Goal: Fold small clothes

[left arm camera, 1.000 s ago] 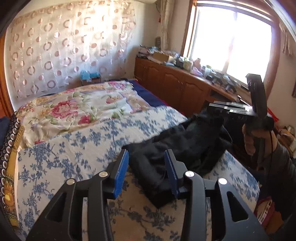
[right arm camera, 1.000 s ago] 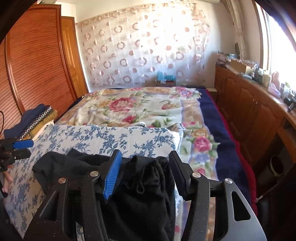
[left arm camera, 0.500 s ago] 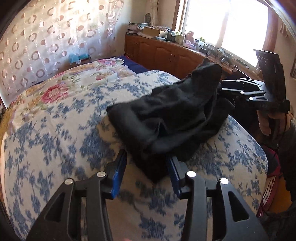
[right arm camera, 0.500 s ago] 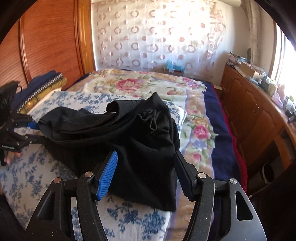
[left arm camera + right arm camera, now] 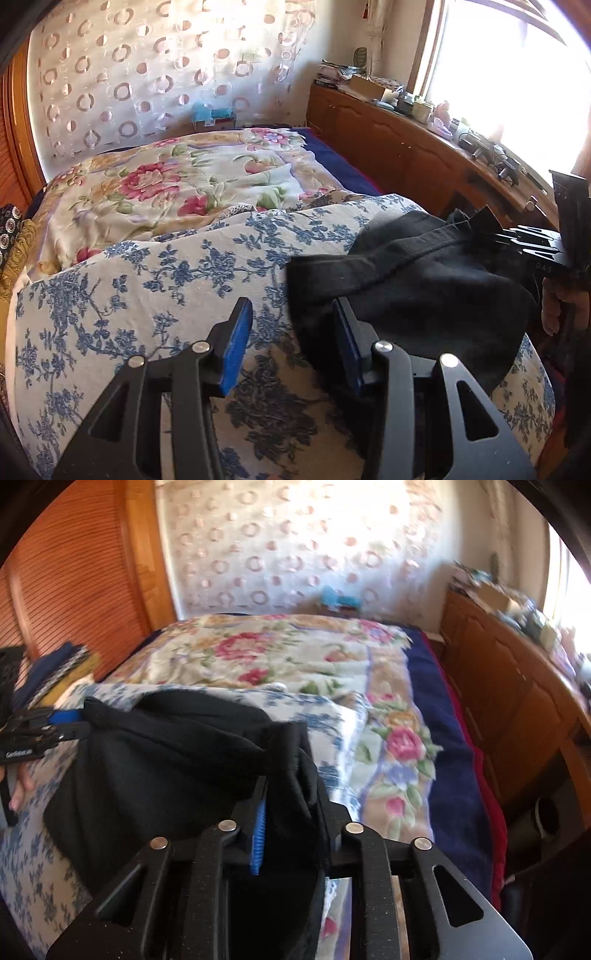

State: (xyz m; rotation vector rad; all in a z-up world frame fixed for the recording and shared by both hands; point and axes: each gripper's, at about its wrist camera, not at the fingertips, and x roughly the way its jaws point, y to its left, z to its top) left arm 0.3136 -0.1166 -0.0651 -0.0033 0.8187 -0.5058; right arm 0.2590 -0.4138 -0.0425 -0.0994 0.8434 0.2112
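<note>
While black garment [image 5: 155, 775] lies on floral quilt [image 5: 147, 280], right tongs [image 5: 291, 812] just closed, pinching its edge, left tongs [image 5: 291, 328] parted at its corner.

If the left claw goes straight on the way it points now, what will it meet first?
Most likely the blue-flowered quilt, between the left claw's open jaws. The black garment's edge lies by its right finger and may brush it; depth is unclear.

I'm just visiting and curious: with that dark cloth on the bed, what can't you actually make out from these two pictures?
- What garment the black cloth is: bunched up in both views.
- Right hand-held gripper pad faces, right wrist view: cloth bunched between them covers them.
- Cabinet-top items, right wrist view: motion blur.
- The window, left wrist view: glare.
</note>
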